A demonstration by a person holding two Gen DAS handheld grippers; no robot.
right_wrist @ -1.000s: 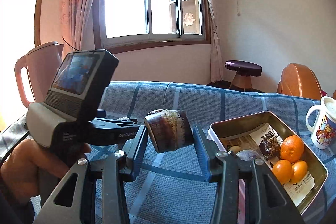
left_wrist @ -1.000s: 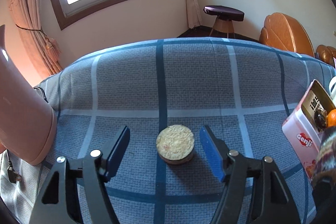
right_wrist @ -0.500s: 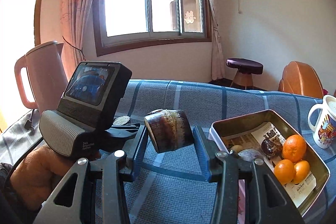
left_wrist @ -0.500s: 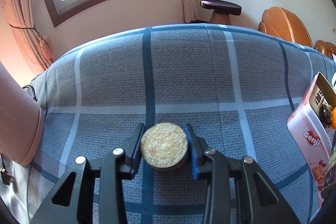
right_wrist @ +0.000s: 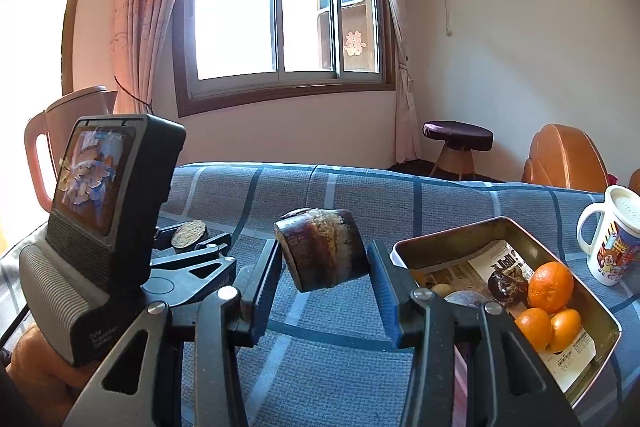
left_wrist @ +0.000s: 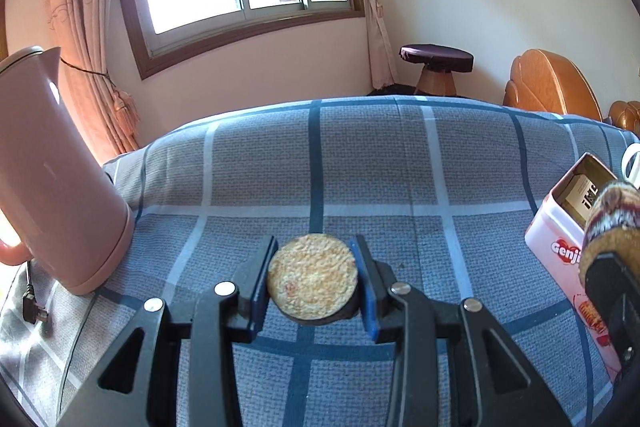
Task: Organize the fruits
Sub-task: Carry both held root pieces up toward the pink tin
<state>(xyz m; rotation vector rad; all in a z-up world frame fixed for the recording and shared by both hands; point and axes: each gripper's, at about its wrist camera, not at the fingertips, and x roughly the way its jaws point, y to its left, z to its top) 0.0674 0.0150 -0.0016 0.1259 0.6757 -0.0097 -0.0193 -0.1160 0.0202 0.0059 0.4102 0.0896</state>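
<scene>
Left gripper point(left_wrist: 313, 281) closed on a short sugarcane slice point(left_wrist: 312, 278), blue pads pressed against its dark rind on both sides, pale fibrous cut face turned up, slice held low over the blue plaid tablecloth point(left_wrist: 360, 163); whether it touches the cloth cannot be told. Right gripper point(right_wrist: 326, 269) clamped around a longer sugarcane piece point(right_wrist: 322, 251), dark purple skin with a lighter band, tilted, carried clear above the cloth, left of and near the metal tin point(right_wrist: 600, 311). Inside the tin, lined with printed paper: three oranges point(right_wrist: 550, 287) bunched toward the near right side, a dark round fruit point(right_wrist: 506, 285) just beside them, two more partly hidden behind the right finger. White mug point(right_wrist: 614, 239) with a cartoon print standing upright past the tin on the right. Pink electric kettle point(left_wrist: 48, 163) upright at the left edge of the table, well apart from the tin, its cord plug point(left_wrist: 34, 309) lying near its base. Round stool point(right_wrist: 458, 143) on the floor beyond the table, below the window point(right_wrist: 280, 15)
</scene>
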